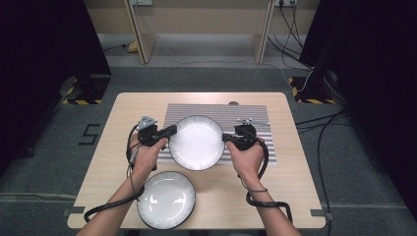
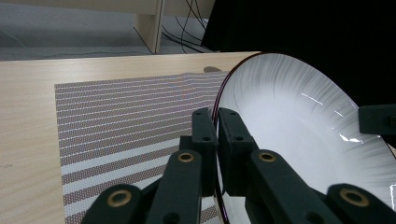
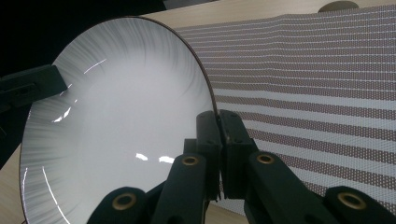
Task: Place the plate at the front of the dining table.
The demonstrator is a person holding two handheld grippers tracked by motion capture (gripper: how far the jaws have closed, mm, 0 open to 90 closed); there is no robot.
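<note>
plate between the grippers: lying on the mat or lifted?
Cannot tell. Plate sits over the striped mat, rim pinched by left gripper and right gripper.

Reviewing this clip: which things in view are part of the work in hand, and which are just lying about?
In the job:
- held plate, gripped at opposite rims
- left gripper, shut on its rim
- right gripper, shut on its rim
- striped mat beneath the plate

Lying about:
- second plate at the table's near edge, untouched
- table
- floor cables

White plates (image 1: 197, 142), grey-streaked, dark rims; mat (image 1: 251, 115) grey-white striped; table (image 1: 128, 110) pale wood; fingers (image 2: 232, 140) black.
</note>
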